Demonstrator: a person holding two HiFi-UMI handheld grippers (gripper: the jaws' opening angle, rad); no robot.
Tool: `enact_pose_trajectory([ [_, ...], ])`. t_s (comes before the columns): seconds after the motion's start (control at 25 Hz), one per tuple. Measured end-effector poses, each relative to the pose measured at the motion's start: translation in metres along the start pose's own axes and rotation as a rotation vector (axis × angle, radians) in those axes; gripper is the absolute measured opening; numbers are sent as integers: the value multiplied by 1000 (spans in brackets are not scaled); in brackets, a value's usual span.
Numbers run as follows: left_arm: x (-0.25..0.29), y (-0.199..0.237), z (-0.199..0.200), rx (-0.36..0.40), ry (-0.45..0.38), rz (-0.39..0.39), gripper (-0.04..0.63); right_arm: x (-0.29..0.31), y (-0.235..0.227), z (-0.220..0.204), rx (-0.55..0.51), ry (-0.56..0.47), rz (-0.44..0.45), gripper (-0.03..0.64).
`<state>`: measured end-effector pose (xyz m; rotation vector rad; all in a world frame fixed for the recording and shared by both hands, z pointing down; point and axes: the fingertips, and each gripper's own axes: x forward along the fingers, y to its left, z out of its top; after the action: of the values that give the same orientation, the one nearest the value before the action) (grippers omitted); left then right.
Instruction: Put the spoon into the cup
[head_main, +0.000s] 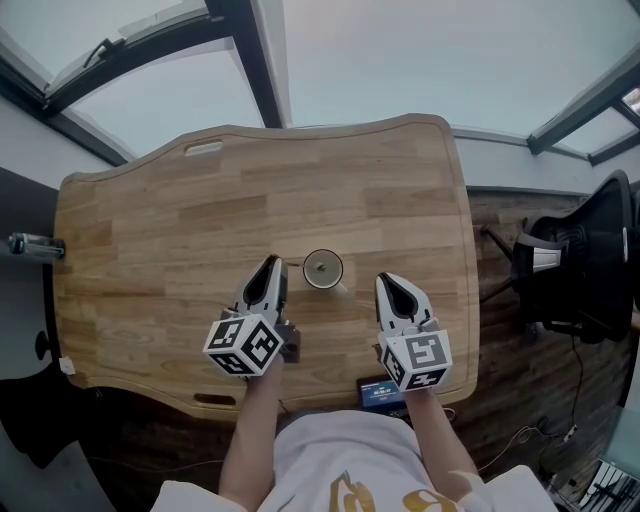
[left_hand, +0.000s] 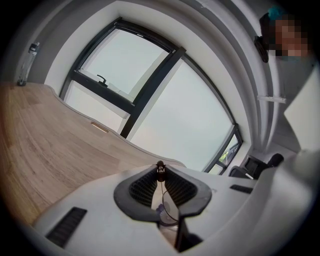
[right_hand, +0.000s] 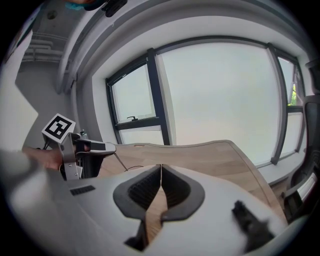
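A small pale cup (head_main: 323, 268) stands on the wooden table (head_main: 180, 230), near its front edge, between my two grippers. My left gripper (head_main: 270, 262) sits just left of the cup, shut on the thin handle of the spoon (left_hand: 160, 172). In the right gripper view that thin handle (right_hand: 119, 161) runs from the left gripper (right_hand: 107, 148) down toward the cup, which is hidden there. A dark speck and line show inside the cup in the head view. My right gripper (head_main: 388, 280) rests right of the cup, jaws shut with nothing between them (right_hand: 161, 167).
A black chair (head_main: 585, 260) stands off the table's right side. A bottle (head_main: 30, 245) stands at the table's left edge. A small device with a blue screen (head_main: 380, 392) lies at the front edge by the person's body. Large windows lie beyond the table's far edge.
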<state>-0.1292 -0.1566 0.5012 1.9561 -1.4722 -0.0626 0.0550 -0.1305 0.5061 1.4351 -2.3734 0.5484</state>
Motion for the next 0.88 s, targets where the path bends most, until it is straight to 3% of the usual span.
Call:
enact_pose_trajectory([
  [0.88, 13, 0, -17, -6, 29, -4, 52, 7, -5, -10, -3, 23, 9, 32],
])
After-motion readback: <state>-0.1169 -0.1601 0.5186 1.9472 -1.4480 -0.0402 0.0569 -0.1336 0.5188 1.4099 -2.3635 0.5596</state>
